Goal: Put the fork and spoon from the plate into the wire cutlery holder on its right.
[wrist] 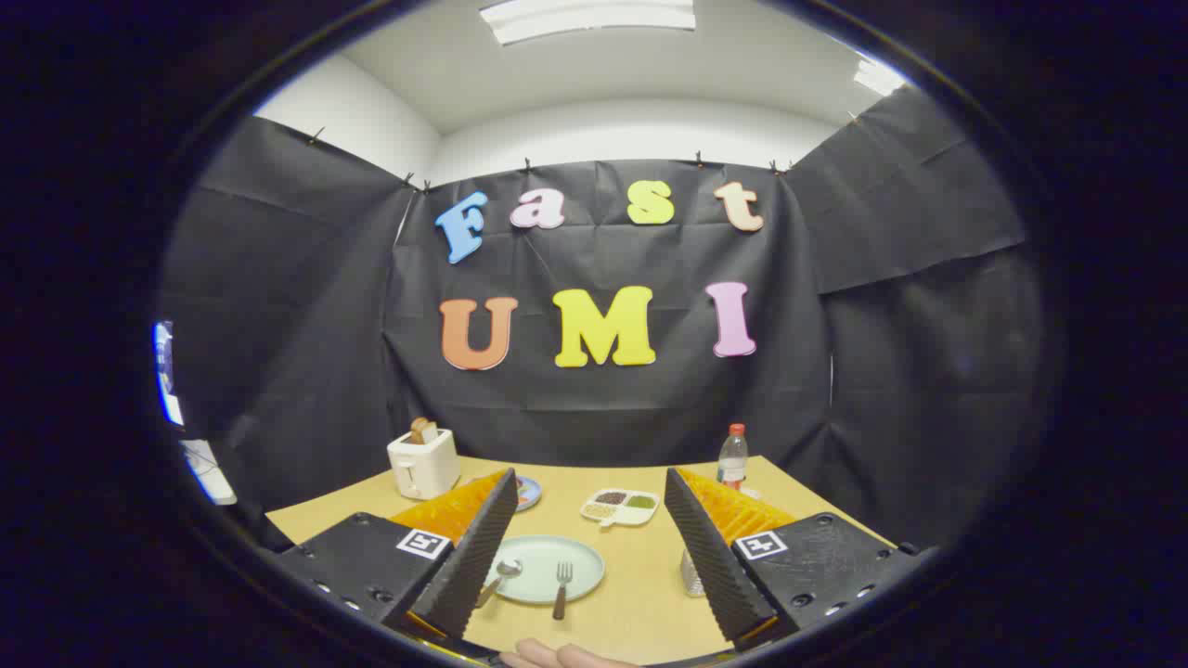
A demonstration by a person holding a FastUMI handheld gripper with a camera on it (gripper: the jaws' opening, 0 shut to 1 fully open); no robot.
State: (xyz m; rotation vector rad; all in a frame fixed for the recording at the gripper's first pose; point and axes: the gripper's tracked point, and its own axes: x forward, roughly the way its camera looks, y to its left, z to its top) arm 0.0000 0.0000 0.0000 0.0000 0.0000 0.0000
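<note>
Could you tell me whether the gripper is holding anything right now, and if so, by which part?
Nothing is held. The gripper is open above the table, with the fork and spoon lying untouched on the plate.

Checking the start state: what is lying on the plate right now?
On the plate lie a fork and a spoon, apart from each other. One finger covers the spoon's handle end and the plate's edge there. The gripper hovers open.

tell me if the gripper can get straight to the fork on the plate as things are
Probably yes. The gripper is open, and the fork lies bare on the plate between and just ahead of its fingers, apart from the spoon, with nothing lying across it.
</note>
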